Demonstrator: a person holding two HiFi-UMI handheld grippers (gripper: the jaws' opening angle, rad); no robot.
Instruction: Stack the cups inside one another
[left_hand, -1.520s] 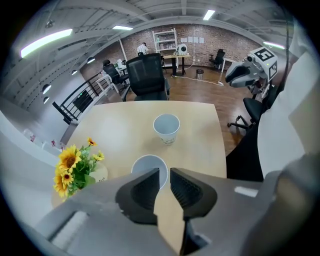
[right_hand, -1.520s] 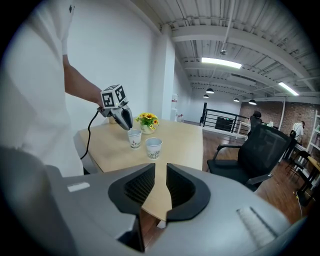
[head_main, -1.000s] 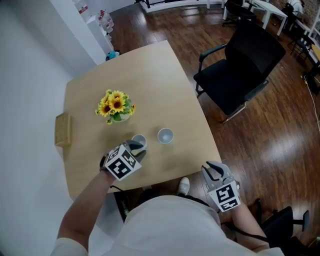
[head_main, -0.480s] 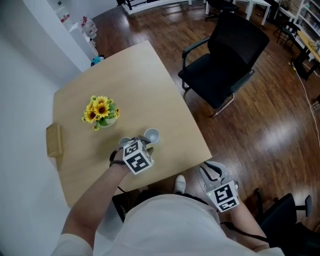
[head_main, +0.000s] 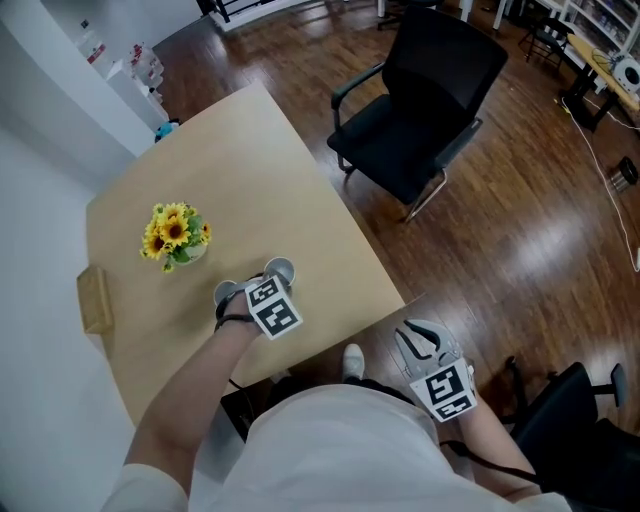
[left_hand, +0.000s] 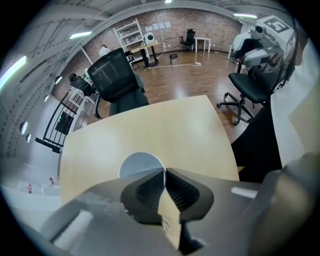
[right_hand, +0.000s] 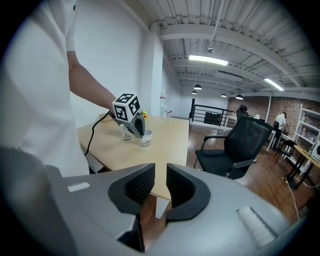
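Counter (head_main: 300, 190): a pale wooden top, bare across its far half and its right edge; a black office chair (head_main: 430, 90) stands on the floor off its far right corner. A pot of sunflowers (head_main: 172, 232) stands toward the left edge; a wooden block (head_main: 95, 300) lies along that edge, well apart from the cups.

Left gripper (left_hand: 164, 175): held over the counter close to its near edge; its jaws are drawn in to a thin slit right at the rim of the first cup (head_main: 279, 268), and by the look of it they pinch that cup's wall, one jaw inside and one outside; the cup's open mouth shows just past the jaw tips, and the cup seems to rest on the counter.

Right gripper (right_hand: 160, 175): held off the counter, beyond the near right corner and over the floor; its jaws are released, with a plain gap and nothing between them.

Second cup (head_main: 227, 292): upright, just beside the first cup on the side toward the left edge, touched by neither gripper; whether the two cups touch cannot be told.

Progress: early; both cups stand singly, side by side, and neither sits inside the other; a grasp on the first cup appears to be made; lifting it, bringing it over the second cup and lowering it in are all left to do.
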